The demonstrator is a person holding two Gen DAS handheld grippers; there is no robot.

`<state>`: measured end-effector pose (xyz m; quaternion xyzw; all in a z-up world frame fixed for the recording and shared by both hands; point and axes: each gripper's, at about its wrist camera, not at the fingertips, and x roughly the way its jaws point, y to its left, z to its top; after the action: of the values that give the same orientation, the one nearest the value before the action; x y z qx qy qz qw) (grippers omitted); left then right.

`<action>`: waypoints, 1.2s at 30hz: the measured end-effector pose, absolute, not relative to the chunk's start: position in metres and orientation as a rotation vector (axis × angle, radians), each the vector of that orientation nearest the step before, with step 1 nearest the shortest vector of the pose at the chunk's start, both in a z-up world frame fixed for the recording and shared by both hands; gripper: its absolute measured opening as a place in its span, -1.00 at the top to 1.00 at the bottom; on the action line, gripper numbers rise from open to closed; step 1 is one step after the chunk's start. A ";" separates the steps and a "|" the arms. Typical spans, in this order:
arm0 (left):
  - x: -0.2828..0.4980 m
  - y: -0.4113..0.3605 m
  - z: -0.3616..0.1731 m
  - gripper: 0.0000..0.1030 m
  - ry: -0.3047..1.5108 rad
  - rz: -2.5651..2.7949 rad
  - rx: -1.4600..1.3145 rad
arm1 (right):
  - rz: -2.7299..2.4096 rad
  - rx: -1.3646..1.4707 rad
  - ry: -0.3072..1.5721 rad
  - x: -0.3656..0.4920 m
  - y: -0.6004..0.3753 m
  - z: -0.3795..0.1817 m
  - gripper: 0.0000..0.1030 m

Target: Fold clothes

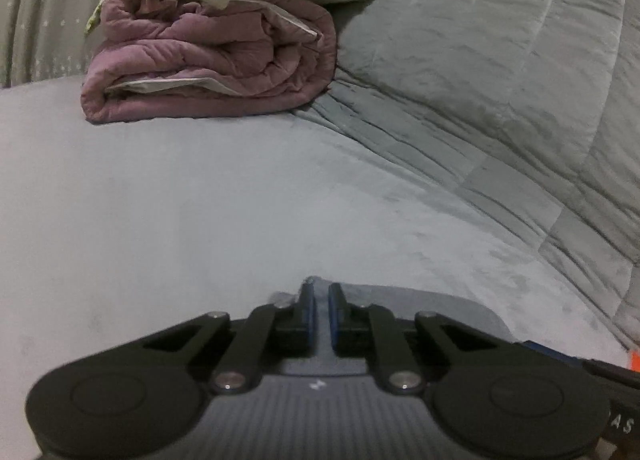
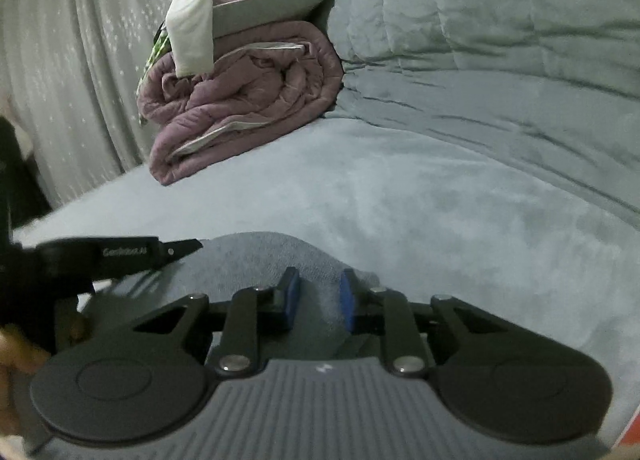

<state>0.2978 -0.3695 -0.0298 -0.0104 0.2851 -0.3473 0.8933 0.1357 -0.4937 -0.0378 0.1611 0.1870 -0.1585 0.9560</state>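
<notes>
A pale grey-blue cloth point(image 1: 452, 310) lies flat on the bed sheet point(image 1: 200, 200), mostly hidden under my left gripper point(image 1: 321, 296). That gripper's blue pads stand almost together, and a small ridge of the cloth is pinched at their tips. In the right wrist view the same cloth point(image 2: 248, 256) spreads out ahead in a rounded shape. My right gripper point(image 2: 318, 292) sits low over it, open, with the fabric rising into the gap between the fingers. The left gripper's black body point(image 2: 120, 256) reaches in from the left over the cloth's far edge.
A folded purple quilt point(image 1: 216, 56) with pillows and cloths stacked on it stands at the back left. A grey quilted comforter point(image 1: 480, 80) banks up along the right. A pale dotted curtain point(image 2: 72, 80) hangs beyond the bed's left edge. A hand point(image 2: 16, 360) shows at lower left.
</notes>
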 end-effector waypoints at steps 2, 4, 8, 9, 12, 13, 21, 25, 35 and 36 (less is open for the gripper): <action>0.290 -0.373 -0.023 0.80 0.582 -0.700 0.004 | -0.326 0.320 0.371 0.134 -0.493 -0.036 0.56; 0.282 -0.375 -0.015 0.79 0.572 -0.682 0.028 | -0.328 0.322 0.364 0.130 -0.493 -0.030 0.47; 0.263 -0.369 0.000 0.45 0.574 -0.659 0.038 | -0.317 0.337 0.367 0.128 -0.491 -0.021 0.33; 0.259 -0.366 0.004 0.40 0.578 -0.652 0.035 | -0.316 0.339 0.372 0.129 -0.491 -0.019 0.33; 0.246 -0.358 0.012 0.29 0.594 -0.623 0.032 | -0.317 0.340 0.383 0.124 -0.488 -0.010 0.32; 0.243 -0.356 0.014 0.29 0.601 -0.617 0.035 | -0.316 0.337 0.385 0.122 -0.486 -0.006 0.31; 0.217 -0.333 0.034 0.11 0.661 -0.595 0.046 | -0.304 0.316 0.412 0.107 -0.459 0.025 0.14; 0.203 -0.316 0.047 0.01 0.687 -0.577 0.037 | -0.307 0.284 0.439 0.100 -0.443 0.044 0.05; 0.157 -0.273 0.093 -0.56 0.713 -0.519 0.053 | -0.324 0.259 0.478 0.067 -0.407 0.095 -0.34; 0.151 -0.269 0.097 -0.58 0.711 -0.512 0.056 | -0.325 0.257 0.480 0.063 -0.403 0.099 -0.36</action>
<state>0.1514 -0.2689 0.0972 0.0271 0.3440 -0.2480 0.9052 0.0626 -0.4032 0.0992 0.1261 0.2362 -0.1600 0.9501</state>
